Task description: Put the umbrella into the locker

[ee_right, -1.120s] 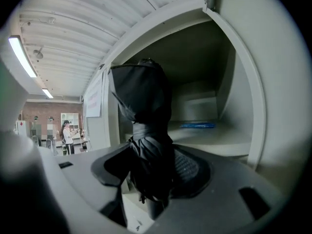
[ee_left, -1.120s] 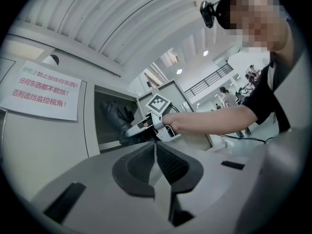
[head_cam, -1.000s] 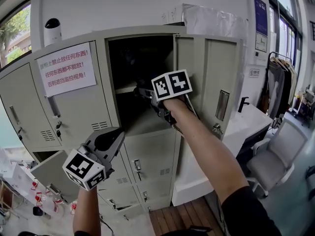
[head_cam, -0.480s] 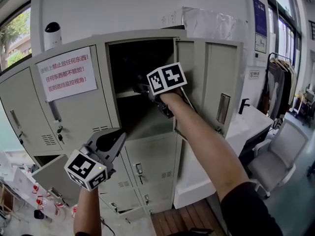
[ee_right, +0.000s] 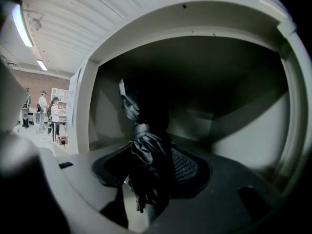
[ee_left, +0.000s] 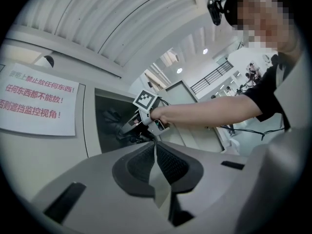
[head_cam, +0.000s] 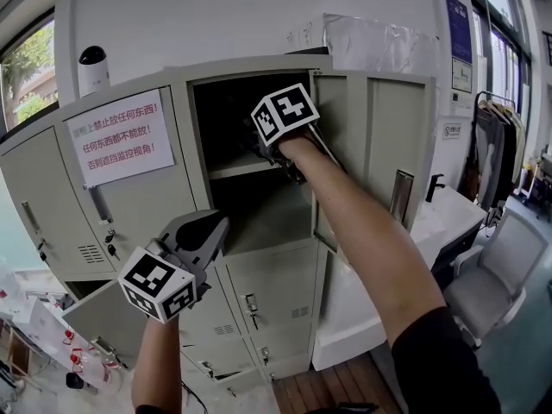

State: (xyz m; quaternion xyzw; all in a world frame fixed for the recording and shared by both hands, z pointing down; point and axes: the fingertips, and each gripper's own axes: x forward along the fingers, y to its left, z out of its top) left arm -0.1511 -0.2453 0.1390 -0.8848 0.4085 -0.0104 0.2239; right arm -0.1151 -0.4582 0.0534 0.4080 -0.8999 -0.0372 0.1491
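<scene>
A folded black umbrella (ee_right: 146,152) stands upright between the jaws of my right gripper (ee_right: 152,175), which is shut on it. In the head view my right gripper (head_cam: 259,143) reaches into the dark upper compartment of the open grey locker (head_cam: 267,218), above its shelf (head_cam: 237,169); the umbrella (head_cam: 248,136) shows only as a dark shape there. The compartment's walls (ee_right: 234,116) surround the umbrella's tip. My left gripper (head_cam: 210,229) hangs low in front of the lower locker doors, shut and holding nothing. From the left gripper (ee_left: 155,149) view I see the right arm at the locker opening (ee_left: 107,126).
The locker door (head_cam: 379,145) stands open to the right of my arm. A white notice with red print (head_cam: 116,136) hangs on the neighbouring door, with a white device (head_cam: 92,65) on top. A white desk (head_cam: 444,218), a grey chair (head_cam: 500,270) and hanging clothes (head_cam: 496,123) stand at right.
My right gripper has risen with the umbrella from the lower part of the opening to above the shelf. The left gripper has stayed low and drifted slightly up.
</scene>
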